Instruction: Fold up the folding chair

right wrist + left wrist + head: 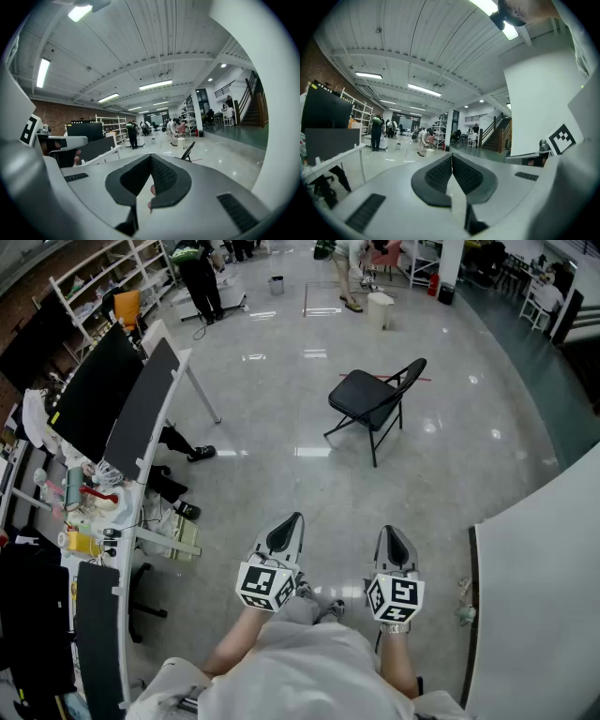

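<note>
A black folding chair [373, 397] stands unfolded on the shiny floor, well ahead of me. Only its backrest [188, 151] peeks over the right gripper's body in the right gripper view; the left gripper view does not show it. Both grippers are held close to my body, far short of the chair. My left gripper [288, 523] is shut with nothing in it, its black pads [440, 174] meeting at the tips. Beside it, my right gripper [394, 536] is shut and empty too.
A long desk [141, 418] with dark screens and clutter runs down the left. A white curved wall [539, 596] stands at the right. Several people [202, 273] work at the far end of the hall, near a white bin [380, 310]. Stairs [246, 110] rise at far right.
</note>
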